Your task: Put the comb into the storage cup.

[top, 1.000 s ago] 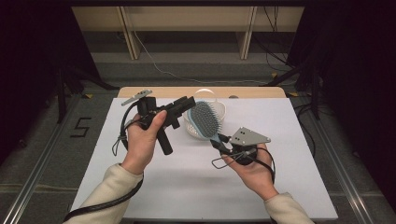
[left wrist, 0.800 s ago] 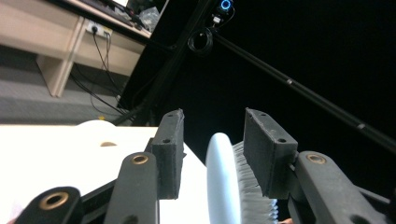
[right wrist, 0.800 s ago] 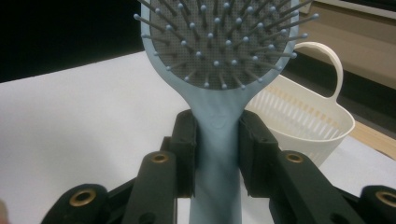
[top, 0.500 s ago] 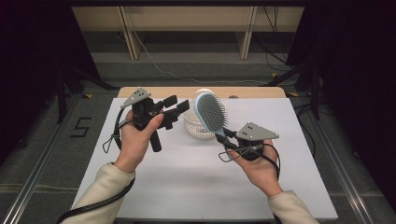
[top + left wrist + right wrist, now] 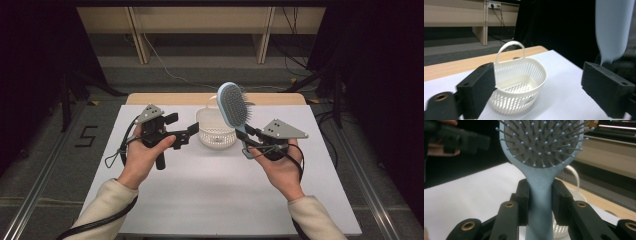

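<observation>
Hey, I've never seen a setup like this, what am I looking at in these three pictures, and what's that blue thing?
There is no robot here: a person stands at a table covered in white and holds a hand-operated two-jaw gripper in each hand. The high view comes from a fixed camera above, looking down at the forearms. The other two pictures come from small cameras riding on each gripper, looking along its black jaws.

On the table stands one white plastic basket with a handle; it looks empty in the left gripper view.

The blue thing is a hairbrush. The right gripper is clamped on its handle, holding it upright, with the bristles facing that gripper's camera. The left gripper holds nothing, and its jaws stand wide apart, pointed toward the basket.
</observation>
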The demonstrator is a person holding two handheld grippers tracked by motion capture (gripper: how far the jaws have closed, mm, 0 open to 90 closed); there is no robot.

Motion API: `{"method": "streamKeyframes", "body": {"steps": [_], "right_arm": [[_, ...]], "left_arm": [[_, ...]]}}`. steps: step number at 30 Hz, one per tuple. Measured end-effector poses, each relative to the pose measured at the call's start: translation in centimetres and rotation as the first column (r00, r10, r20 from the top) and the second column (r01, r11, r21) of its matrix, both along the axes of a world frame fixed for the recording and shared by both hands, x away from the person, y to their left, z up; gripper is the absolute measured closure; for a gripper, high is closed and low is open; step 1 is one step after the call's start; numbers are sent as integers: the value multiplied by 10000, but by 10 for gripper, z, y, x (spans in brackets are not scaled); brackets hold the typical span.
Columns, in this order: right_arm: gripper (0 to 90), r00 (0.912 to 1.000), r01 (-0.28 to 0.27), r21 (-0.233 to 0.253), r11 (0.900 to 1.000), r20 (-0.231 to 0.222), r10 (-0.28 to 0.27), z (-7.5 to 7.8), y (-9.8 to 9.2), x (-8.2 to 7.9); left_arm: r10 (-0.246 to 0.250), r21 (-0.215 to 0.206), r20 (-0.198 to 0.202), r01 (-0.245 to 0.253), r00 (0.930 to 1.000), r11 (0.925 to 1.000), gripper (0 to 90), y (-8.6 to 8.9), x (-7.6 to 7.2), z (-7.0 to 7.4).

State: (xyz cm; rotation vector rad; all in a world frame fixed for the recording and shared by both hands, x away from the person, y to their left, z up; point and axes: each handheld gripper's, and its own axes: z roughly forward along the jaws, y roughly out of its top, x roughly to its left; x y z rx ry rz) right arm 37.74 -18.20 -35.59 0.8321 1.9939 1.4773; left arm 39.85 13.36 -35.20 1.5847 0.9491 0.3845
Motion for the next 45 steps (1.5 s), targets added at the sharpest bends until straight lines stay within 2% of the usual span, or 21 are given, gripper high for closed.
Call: {"method": "streamKeyframes", "body": {"steps": [5,7,12,19,27,34,40,45], "right_arm": [[703,9998,147,268,9995,141,-151,5,-2,7],[703,9996,191,338,9992,184,-197,7,-3,10],[703,9994,255,453,9986,205,-264,8,-5,16],[703,9986,400,568,9976,313,-418,11,-11,21],[702,9970,594,633,9962,449,-623,18,-15,20],[703,9960,697,633,9956,512,-730,22,-11,22],[702,9948,772,677,9947,616,-814,24,1,35],[703,9923,904,861,9922,771,-971,22,19,57]], "left_arm": [[-211,791,79,204,9997,9967,7,12,-5,-21],[-32,1026,92,22,10000,9947,0,17,-5,-28],[200,1253,218,-226,9996,9919,0,23,-5,-35],[64,1646,617,-165,9981,9862,0,25,-6,-39],[-60,1752,659,-57,9978,9845,0,28,-13,-43],[-26,1775,566,-75,9984,9841,2,35,-18,-49],[64,1733,499,-150,9987,9847,8,40,-19,-52],[116,1716,434,-189,9990,9850,12,43,-18,-54]]}}
